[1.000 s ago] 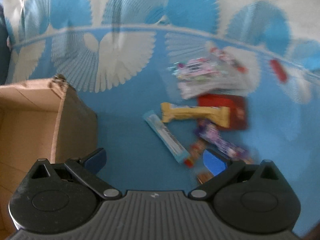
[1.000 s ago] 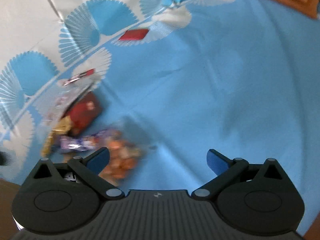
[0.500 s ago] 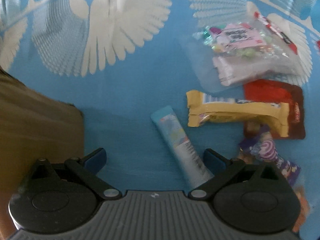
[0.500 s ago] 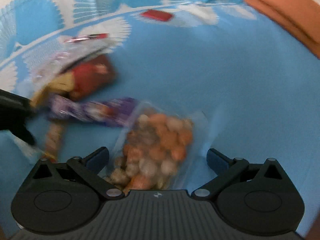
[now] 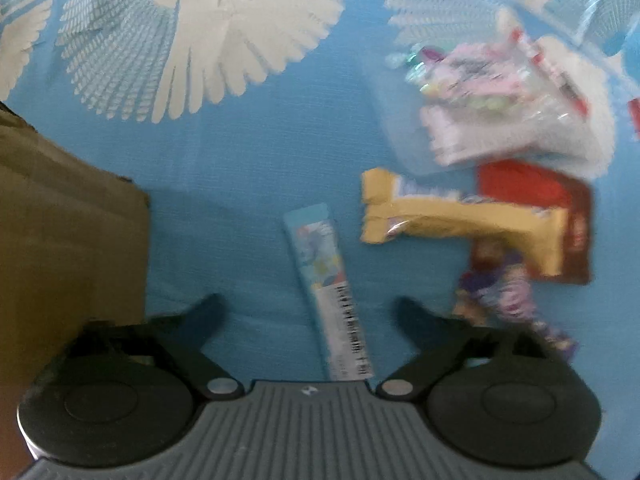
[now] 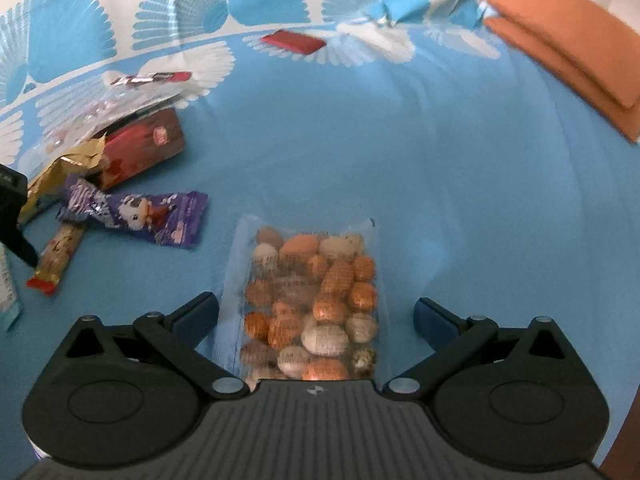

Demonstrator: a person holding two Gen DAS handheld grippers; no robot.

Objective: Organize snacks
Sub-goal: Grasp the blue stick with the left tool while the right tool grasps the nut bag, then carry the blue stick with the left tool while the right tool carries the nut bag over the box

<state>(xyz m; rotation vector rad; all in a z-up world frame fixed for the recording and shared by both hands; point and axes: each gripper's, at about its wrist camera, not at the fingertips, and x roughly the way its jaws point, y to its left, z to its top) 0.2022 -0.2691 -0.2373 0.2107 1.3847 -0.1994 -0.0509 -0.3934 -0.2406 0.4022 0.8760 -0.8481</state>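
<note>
My left gripper [image 5: 308, 308] is open, its fingers on either side of a light blue stick pack [image 5: 326, 280] that lies on the blue cloth. To its right lie a yellow bar [image 5: 460, 224], a red packet [image 5: 556, 204], a purple wrapper [image 5: 504, 296] and a clear candy bag [image 5: 492, 100]. My right gripper [image 6: 316, 312] is open, its fingers on either side of a clear bag of orange and beige nuts [image 6: 316, 304]. The purple wrapper [image 6: 144, 216] and the red packet [image 6: 140, 152] show in the right wrist view at left.
A brown cardboard box [image 5: 68, 240] stands at the left of the left wrist view. A small red packet [image 6: 294, 42] and a thin red-and-silver packet [image 6: 152, 78] lie far back. Orange cushions [image 6: 568, 44] are at the right. The left gripper's finger [image 6: 12, 216] shows at the left edge.
My left gripper moved forward and down over the blue stick pack, away from the box. My right gripper swung left and closed in on the nut bag, which now lies between its fingers.
</note>
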